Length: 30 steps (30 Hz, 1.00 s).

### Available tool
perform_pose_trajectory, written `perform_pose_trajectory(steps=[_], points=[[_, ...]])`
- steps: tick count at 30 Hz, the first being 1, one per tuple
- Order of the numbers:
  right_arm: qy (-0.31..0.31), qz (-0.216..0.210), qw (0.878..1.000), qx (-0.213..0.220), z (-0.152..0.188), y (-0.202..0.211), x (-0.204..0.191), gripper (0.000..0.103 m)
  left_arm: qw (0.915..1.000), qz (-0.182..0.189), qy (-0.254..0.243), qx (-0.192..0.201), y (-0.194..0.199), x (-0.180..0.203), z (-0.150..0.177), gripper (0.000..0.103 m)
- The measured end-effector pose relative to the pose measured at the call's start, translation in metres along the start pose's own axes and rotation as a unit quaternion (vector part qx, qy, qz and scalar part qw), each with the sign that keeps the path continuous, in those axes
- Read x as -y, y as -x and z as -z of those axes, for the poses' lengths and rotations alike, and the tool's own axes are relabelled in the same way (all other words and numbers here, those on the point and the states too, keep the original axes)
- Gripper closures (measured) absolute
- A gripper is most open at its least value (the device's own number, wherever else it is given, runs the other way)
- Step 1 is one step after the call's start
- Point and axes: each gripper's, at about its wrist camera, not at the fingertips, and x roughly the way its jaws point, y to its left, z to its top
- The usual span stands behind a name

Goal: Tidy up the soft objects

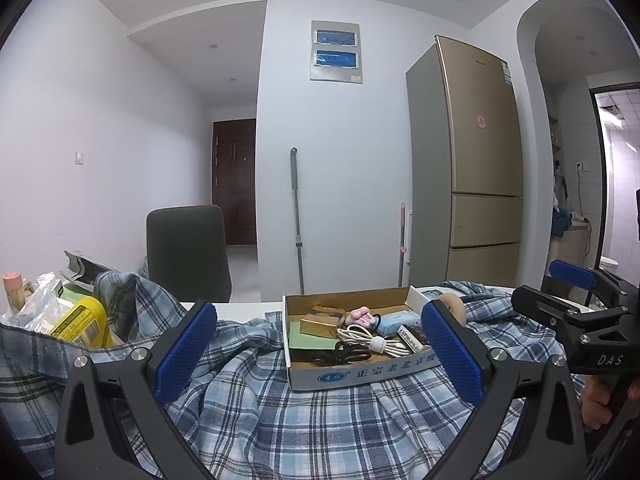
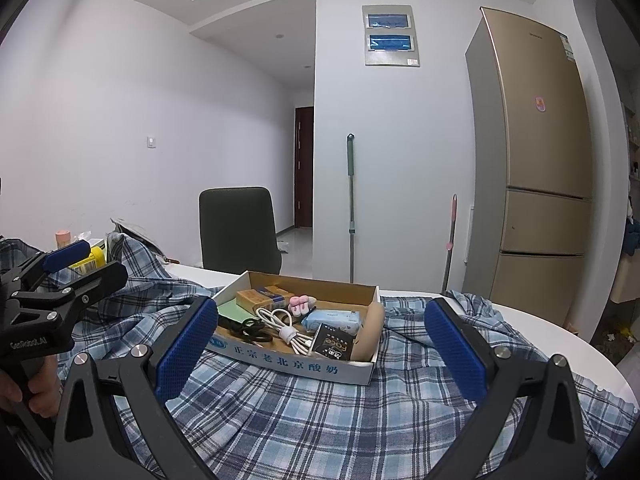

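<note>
Plaid shirt (image 1: 304, 412): rumpled blue-and-white cloth spread over the white table (image 2: 560, 332), filling your view from 4 to 8 o'clock. Cardboard box (image 2: 288, 364) of small items sits on it at 12 o'clock. Your left gripper (image 1: 320, 352) and right gripper (image 2: 320, 348): both spread wide, grasping nothing, above the shirt.

One plaid shirt (image 2: 320, 408). One cardboard box (image 2: 296, 364). One white cable (image 2: 286, 326), one pair of scissors (image 2: 250, 330). Two mops (image 2: 351, 208). One fridge (image 2: 536, 160). One chair (image 2: 238, 230).
</note>
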Motion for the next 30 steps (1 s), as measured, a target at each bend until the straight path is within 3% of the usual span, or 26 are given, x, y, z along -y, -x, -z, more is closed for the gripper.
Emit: perform_pose_trajectory(steps=[30], points=[[-0.001, 0.0, 1.0, -0.004, 0.0007, 0.0004, -0.0002, 0.0, 1.0, 0.0, -0.001, -0.002, -0.0018, 0.0006, 0.0004, 0.0]])
